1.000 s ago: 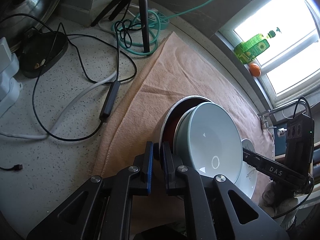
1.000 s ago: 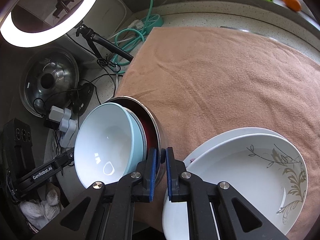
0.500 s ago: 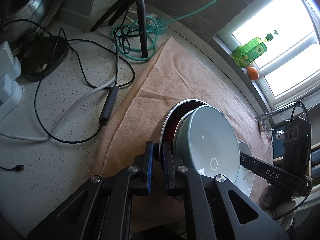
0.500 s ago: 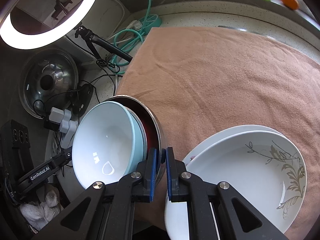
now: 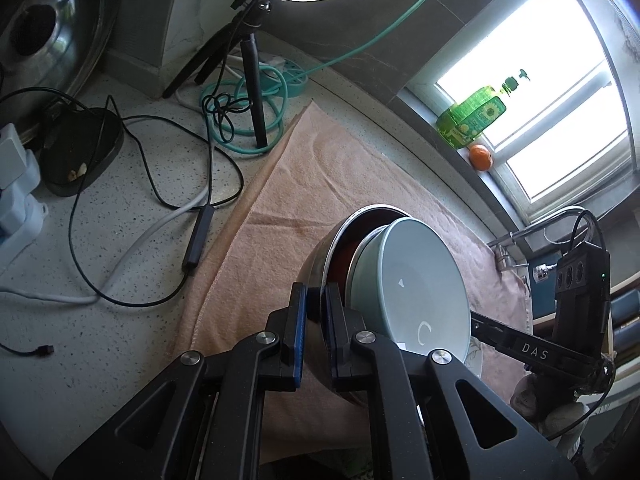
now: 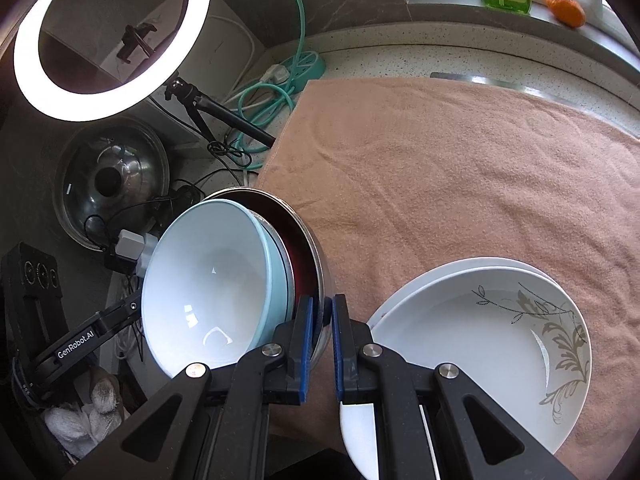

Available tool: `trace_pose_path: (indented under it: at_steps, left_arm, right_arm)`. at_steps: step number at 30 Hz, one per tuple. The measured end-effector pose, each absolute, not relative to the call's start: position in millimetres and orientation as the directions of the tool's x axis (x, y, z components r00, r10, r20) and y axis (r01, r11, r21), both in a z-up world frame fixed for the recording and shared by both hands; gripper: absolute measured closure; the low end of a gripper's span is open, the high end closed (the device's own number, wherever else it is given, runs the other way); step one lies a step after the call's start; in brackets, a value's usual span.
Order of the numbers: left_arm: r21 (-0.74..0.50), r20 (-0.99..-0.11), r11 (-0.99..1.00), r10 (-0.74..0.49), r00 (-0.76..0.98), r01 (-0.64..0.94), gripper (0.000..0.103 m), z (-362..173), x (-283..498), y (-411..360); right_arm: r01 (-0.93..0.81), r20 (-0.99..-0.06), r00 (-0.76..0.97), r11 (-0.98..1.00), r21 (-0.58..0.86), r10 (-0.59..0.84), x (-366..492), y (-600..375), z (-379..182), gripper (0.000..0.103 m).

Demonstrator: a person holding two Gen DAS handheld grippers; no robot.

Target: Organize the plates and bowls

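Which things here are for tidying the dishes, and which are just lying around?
For the job:
metal bowl, pinched at its rim by both grippers
light blue bowl nested in it
white plates with leaf pattern
towel

Just lying about:
ring light
green cable
soap bottle
orange
pot lid

My left gripper [image 5: 316,312] and right gripper [image 6: 321,320] are matte black, each with blue-edged finger pads [image 6: 306,326], silver screws at the joints and triangular cut-outs; white lettering reads "DAS" and "GenRobot.AI"; my hands wear pale knit gloves [image 6: 96,404]
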State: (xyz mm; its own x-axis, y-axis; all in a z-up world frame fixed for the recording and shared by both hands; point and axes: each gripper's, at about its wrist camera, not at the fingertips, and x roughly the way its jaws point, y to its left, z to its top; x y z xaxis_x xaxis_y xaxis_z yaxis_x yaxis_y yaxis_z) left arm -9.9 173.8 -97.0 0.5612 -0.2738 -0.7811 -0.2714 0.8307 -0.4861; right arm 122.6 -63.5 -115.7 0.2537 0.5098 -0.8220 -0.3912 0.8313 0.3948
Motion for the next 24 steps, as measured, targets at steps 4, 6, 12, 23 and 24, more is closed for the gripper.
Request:
trace_pose_path:
  at_steps: [4, 6, 12, 23, 24]
  left_arm:
    - [-0.489, -0.771, 0.837, -0.283, 0.571, -0.245, 0.095, -89, -8, 166]
    - [-0.490, -0.767, 0.840, -0.289, 0.572, -0.232, 0.095, -86, -6, 162]
    - [-0.497, -0.756, 0.848, -0.319, 0.572, -0.184, 0.095, -78, -2, 146]
    - [-0.505, -0.746, 0.859, -0.383, 0.545, -0.087, 0.095, -73, 9, 101]
    - [-0.505, -0.746, 0.860, -0.389, 0.541, -0.079, 0.095, -73, 10, 97]
  right_arm:
    - [-0.378, -0.814, 0.272, 0.835, 0.400, 0.513, 119, -75, -108, 0.094]
    - [-0.368, -0.811, 0.281, 0.838, 0.403, 0.514, 116, -81, -105, 0.094]
    - [-0.337, -0.801, 0.318, 0.850, 0.405, 0.507, 108, -104, -96, 0.094]
    - [-0.252, -0.794, 0.380, 0.879, 0.405, 0.475, 93, -157, -88, 0.094]
    - [-0.244, -0.794, 0.384, 0.881, 0.405, 0.471, 92, -162, -88, 0.094]
